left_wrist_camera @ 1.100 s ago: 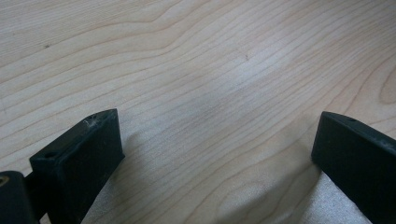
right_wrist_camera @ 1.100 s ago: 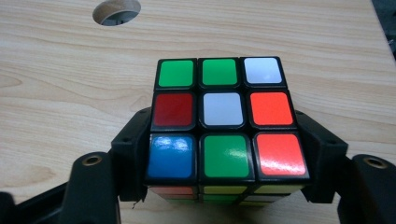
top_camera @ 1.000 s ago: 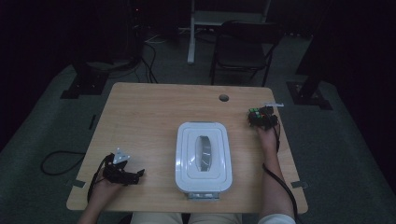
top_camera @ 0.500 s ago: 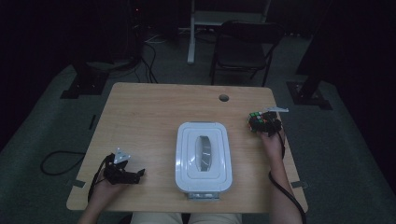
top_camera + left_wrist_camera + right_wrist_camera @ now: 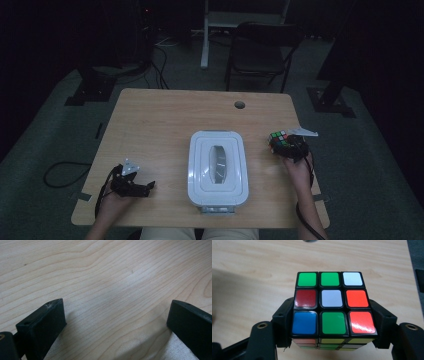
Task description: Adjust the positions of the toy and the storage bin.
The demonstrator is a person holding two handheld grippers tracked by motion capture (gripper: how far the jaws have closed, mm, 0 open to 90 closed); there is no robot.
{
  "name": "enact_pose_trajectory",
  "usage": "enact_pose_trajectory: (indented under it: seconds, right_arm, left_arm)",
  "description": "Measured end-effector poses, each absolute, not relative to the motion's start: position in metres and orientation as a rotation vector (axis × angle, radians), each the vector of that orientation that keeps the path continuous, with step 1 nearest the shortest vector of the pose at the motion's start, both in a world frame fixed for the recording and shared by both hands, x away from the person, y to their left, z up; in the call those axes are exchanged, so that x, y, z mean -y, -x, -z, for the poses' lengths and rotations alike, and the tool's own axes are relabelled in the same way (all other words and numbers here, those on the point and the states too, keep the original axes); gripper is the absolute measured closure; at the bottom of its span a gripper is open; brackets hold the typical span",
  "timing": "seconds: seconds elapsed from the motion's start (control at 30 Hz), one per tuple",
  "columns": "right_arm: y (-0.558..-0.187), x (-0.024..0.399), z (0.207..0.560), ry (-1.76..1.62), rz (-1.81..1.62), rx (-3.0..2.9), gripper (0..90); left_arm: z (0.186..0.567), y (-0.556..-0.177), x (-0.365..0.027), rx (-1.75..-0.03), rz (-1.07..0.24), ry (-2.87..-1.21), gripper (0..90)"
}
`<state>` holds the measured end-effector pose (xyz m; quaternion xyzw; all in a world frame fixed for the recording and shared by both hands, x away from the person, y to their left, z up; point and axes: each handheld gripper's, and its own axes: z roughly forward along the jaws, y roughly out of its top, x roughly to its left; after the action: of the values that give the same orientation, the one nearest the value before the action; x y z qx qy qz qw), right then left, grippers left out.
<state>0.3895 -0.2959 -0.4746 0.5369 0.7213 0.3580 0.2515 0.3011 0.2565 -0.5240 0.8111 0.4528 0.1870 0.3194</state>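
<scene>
Work in hand: carrying a scrambled puzzle cube (image 5: 331, 306) with the right gripper (image 5: 332, 325), most likely toward the lidded white plastic box (image 5: 218, 170) at the table's middle.

Right gripper: its jaws are clamped on the cube's two opposite sides, the cube sitting squarely between them with its green, white, red, orange and blue stickers facing the camera.

Cube's place: in the high view the cube (image 5: 280, 142) is near the right edge of the wooden table (image 5: 165, 125), well to the right of the box and apart from it (whether it is lifted clear of the wood I cannot tell for sure).

Left gripper: the left gripper (image 5: 134, 185) rests at the near left of the table, jaws spread wide, nothing between them but bare wood grain.

Done: the cube is gripped firmly.

Left: the box's lid is on, so it would have to come off before the cube can go inside; the idle left gripper looks the likelier one for that.
</scene>
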Motion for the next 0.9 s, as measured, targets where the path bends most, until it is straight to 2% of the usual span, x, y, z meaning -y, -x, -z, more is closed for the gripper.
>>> enact_pose_trajectory:
  seconds: [0.9]
  right_arm:
    - [-0.285, 0.306, 0.492, -1.467, -0.942, -1.948, 33.8]
  left_arm:
    - [0.524, -0.301, -0.257, -1.186, -0.491, -2.136, 2.7]
